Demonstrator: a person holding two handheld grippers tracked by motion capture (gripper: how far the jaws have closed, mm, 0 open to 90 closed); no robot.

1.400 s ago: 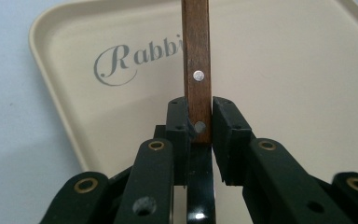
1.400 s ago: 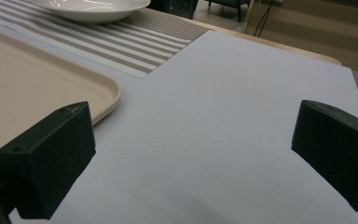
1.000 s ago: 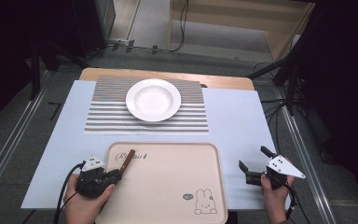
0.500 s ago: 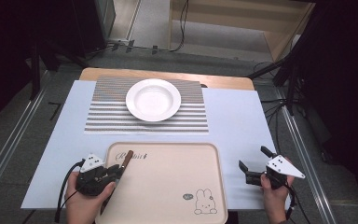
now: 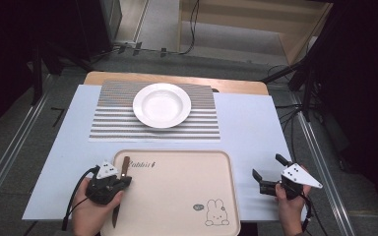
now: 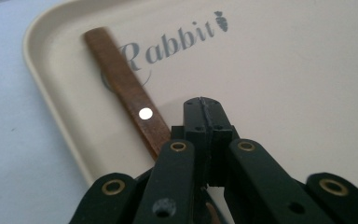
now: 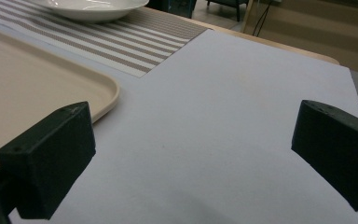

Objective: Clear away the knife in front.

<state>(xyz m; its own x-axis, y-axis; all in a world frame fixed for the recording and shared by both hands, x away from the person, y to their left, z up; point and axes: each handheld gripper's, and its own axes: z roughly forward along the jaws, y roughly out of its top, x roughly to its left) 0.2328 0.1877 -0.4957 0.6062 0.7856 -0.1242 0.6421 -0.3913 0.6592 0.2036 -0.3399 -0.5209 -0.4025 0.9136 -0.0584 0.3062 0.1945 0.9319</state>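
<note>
High view: a pale blue surface (image 5: 246, 128) carries a striped placemat (image 5: 108, 123) in the upper middle of the frame; a white plate (image 5: 162, 104) sits on the placemat, empty; a beige tray (image 5: 187, 196) printed with "Rabbit" lettering and a small rabbit drawing lies at lower centre, just below the placemat's near edge.

A knife (image 5: 123, 169) with a brown wooden handle lies along the tray's left side, handle toward the upper part of the frame; the dark blade end runs down past the left tool (image 5: 123, 183) toward the bottom edge.

The left tool sits at lower left, held in the person's left hand (image 5: 91, 211), over the tray's left rim; in the left gripper view its jaws are pressed together at centre frame with no gap between the tips; the knife handle (image 6: 126, 88), bearing a bright rivet, runs from upper left down beside and under the linkage; whether the jaws pinch the knife cannot be told from these views.

The right tool (image 5: 268, 172) is at lower right, held in the right hand (image 5: 290, 206) over bare surface, just right of the tray; its jaws stand wide apart with nothing between them; the right gripper view shows the tray corner (image 7: 74, 88) at left and the plate (image 7: 93, 7) at top left.
</note>
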